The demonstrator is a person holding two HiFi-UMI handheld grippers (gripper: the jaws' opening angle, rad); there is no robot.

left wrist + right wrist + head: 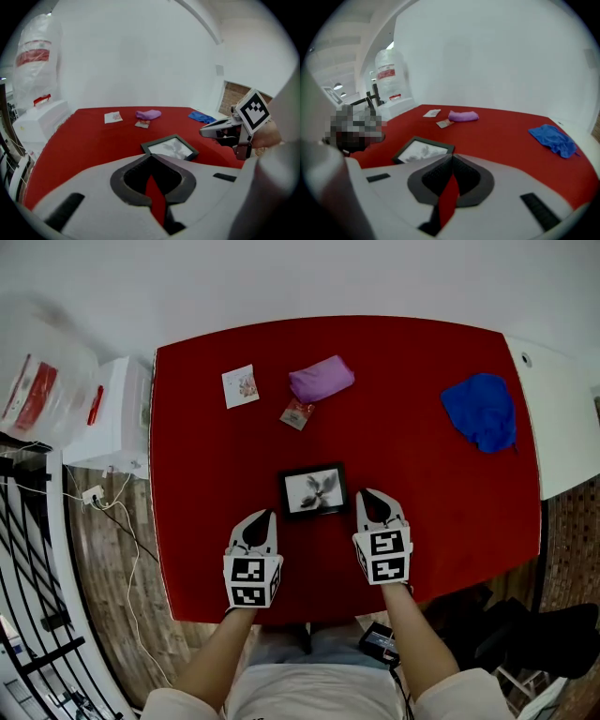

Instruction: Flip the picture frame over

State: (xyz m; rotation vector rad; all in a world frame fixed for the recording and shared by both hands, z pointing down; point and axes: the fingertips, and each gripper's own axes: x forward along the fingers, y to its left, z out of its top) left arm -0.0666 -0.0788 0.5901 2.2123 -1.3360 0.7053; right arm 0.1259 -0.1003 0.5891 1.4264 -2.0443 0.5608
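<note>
Picture frame [314,490] flat on red table [202,451], print side up, just ahead of and between both jaw tips. Left gripper [265,516] jaws together, nothing held; right gripper [367,494] likewise. Best approach: part jaws, pinch frame's side edge, tip over slowly, brace opposite edge.

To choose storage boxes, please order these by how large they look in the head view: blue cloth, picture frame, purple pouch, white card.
Largest: blue cloth and picture frame, which look about alike, so I do not rank them.
Next: purple pouch.
Smallest: white card.
</note>
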